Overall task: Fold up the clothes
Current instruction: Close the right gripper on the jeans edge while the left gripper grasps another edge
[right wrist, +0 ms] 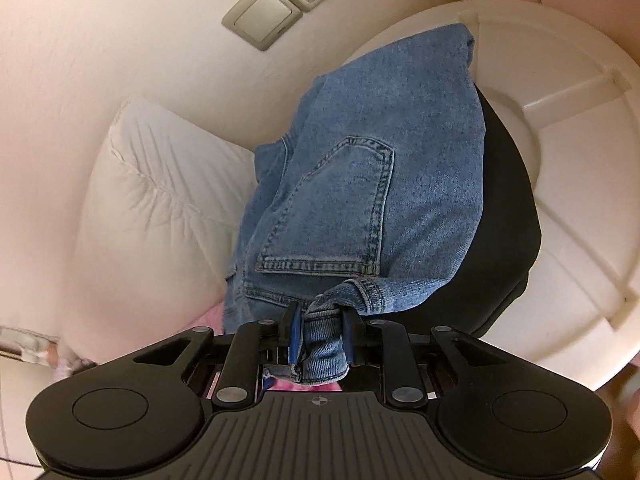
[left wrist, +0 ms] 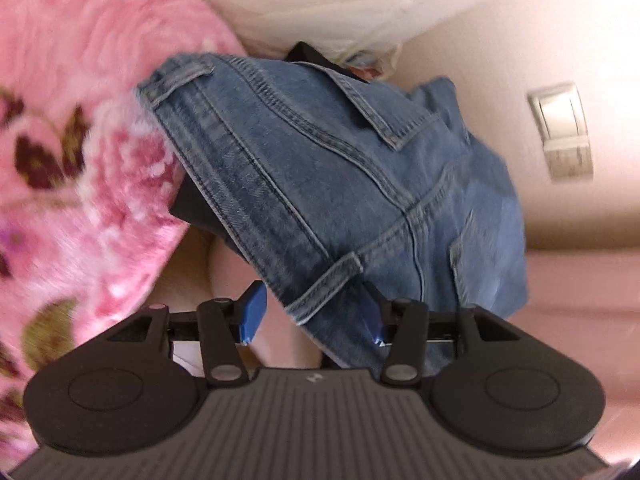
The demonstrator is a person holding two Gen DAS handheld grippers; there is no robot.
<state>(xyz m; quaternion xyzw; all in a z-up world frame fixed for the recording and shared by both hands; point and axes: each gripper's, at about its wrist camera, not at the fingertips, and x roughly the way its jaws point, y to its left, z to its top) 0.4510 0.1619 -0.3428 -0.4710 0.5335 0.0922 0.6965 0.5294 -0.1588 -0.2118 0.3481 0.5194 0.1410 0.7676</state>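
Observation:
A pair of blue denim jeans (left wrist: pixel 340 184) hangs bunched in front of both cameras, back pocket and waistband seams showing. In the left wrist view my left gripper (left wrist: pixel 312 320) stands open, its blue pads (left wrist: pixel 252 312) wide apart, with a jeans belt-loop corner lying between them, not pinched. In the right wrist view my right gripper (right wrist: pixel 322 340) is shut on a bunched fold of the jeans (right wrist: pixel 360 184), which hang away from it. A black garment (right wrist: pixel 500 240) lies behind the jeans.
A pink floral blanket (left wrist: pixel 80 160) fills the left of the left wrist view. A white pillow (right wrist: pixel 160 200) lies against the cream wall, which carries a switch and socket plate (right wrist: pixel 280 4). A round white table (right wrist: pixel 580 160) stands at right.

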